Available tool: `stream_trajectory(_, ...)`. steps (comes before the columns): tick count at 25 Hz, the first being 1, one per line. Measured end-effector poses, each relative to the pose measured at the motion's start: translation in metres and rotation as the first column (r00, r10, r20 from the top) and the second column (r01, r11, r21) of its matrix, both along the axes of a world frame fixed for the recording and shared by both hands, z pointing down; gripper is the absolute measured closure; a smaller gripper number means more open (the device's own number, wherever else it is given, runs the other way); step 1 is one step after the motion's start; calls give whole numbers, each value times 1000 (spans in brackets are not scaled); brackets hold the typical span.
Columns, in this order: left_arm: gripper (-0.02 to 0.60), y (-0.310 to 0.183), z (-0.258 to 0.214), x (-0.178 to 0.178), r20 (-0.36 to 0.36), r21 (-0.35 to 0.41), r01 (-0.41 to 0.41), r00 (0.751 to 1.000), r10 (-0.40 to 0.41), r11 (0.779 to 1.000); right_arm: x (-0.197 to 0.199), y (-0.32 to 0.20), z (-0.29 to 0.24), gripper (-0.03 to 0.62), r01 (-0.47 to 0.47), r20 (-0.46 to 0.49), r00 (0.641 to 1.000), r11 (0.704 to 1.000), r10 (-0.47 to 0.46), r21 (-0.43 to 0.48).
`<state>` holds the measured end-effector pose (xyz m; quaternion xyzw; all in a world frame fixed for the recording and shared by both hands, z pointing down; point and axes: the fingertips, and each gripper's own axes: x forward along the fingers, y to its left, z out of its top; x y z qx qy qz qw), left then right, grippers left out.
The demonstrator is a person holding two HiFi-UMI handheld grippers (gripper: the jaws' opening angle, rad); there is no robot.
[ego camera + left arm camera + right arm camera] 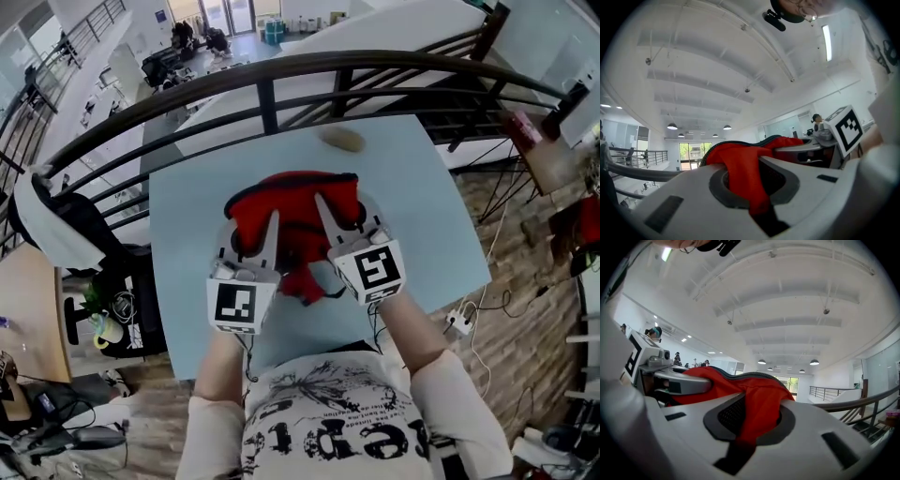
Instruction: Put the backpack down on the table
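In the head view a red backpack (pixel 295 211) with dark trim hangs between my two grippers over the light blue table (pixel 187 206). My left gripper (pixel 251 230) is shut on the pack's left side. My right gripper (pixel 345 211) is shut on its right side. A fold of red fabric (pixel 743 178) is pinched between the jaws in the left gripper view, with the other gripper's marker cube (pixel 846 129) to the right. The right gripper view likewise shows red fabric (pixel 759 413) clamped in its jaws. Whether the pack touches the tabletop is hidden.
A small brown lump (pixel 342 141) lies on the table's far side. A dark curved railing (pixel 272 80) runs just beyond the table. A black chair draped with white cloth (pixel 56 225) stands at the left. A power strip (pixel 459 322) lies on the floor at the right.
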<state>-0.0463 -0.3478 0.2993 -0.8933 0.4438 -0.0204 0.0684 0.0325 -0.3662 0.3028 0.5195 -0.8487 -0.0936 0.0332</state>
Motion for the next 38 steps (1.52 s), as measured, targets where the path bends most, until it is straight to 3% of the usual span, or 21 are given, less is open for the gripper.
stream_trajectory(4,548,-37,7,9,7,-17,36,999,-36,999,8,-39,7,556,31,1,1000,999,-31,-9)
stream_trajectory(7,548,-63,11,18,5,30,89,996,-89,996,19,-64,13,556,53,14,999,998,-53,-18)
stream_trajectory(12,548,-98,24,39,9,44,128,992,-128,991,41,-101,28,556,84,31,996,996,-83,-38)
stream_trajectory(16,548,-109,45,43,-13,6,169,986,-169,986,44,-113,46,556,135,30,991,989,-134,-67)
stream_trajectory(24,548,-97,82,45,-30,-81,228,972,-231,970,44,-102,82,554,207,35,978,974,-205,-92)
stream_trajectory(38,546,-17,145,40,-20,-232,173,983,-182,957,42,-17,143,545,177,59,984,958,-168,-224)
